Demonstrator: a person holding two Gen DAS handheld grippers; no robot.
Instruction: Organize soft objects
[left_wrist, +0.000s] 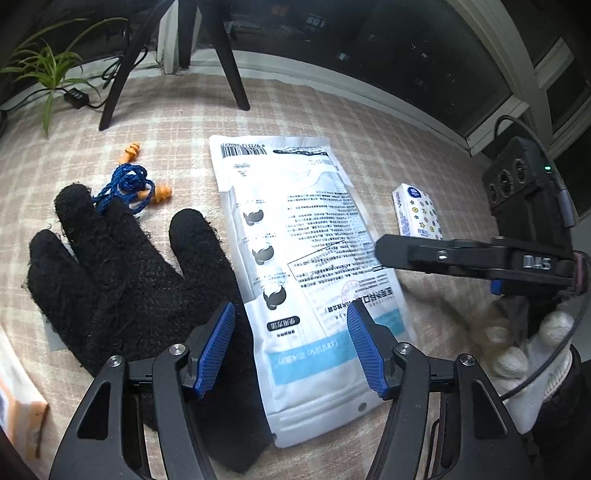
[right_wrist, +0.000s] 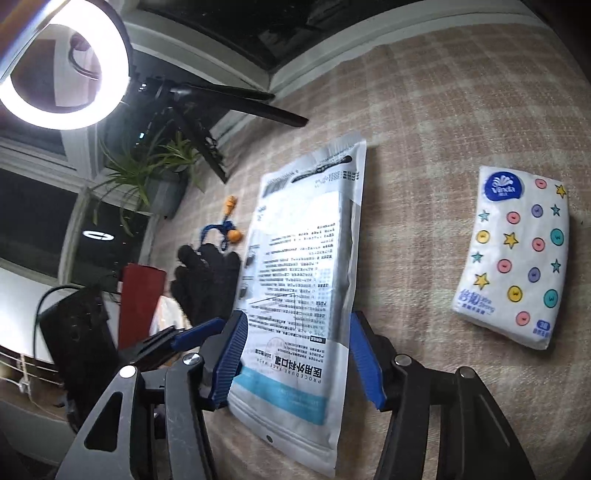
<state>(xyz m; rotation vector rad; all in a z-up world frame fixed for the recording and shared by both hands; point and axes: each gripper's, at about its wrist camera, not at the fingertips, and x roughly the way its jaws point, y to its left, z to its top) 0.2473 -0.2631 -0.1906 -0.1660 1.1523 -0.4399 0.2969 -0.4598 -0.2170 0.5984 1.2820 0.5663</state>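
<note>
A white face-mask pack (left_wrist: 295, 266) lies flat on the checked cloth, also in the right wrist view (right_wrist: 306, 288). A black knit glove (left_wrist: 129, 291) lies left of it, palm down (right_wrist: 207, 280). Orange earplugs on a blue cord (left_wrist: 129, 184) lie beyond the glove (right_wrist: 229, 229). A Vinda tissue pack (right_wrist: 513, 254) lies right of the mask pack (left_wrist: 417, 214). My left gripper (left_wrist: 291, 350) is open over the mask pack's near end. My right gripper (right_wrist: 295, 358) is open, its jaws astride the pack's near end; it shows from the side in the left wrist view (left_wrist: 388, 253).
A ring light (right_wrist: 59, 66) on a black tripod (left_wrist: 229, 62) stands at the cloth's far edge beside a potted plant (right_wrist: 147, 173). A red box (right_wrist: 140, 295) and an orange-white package (left_wrist: 18, 398) sit at the left. Dark windows lie behind.
</note>
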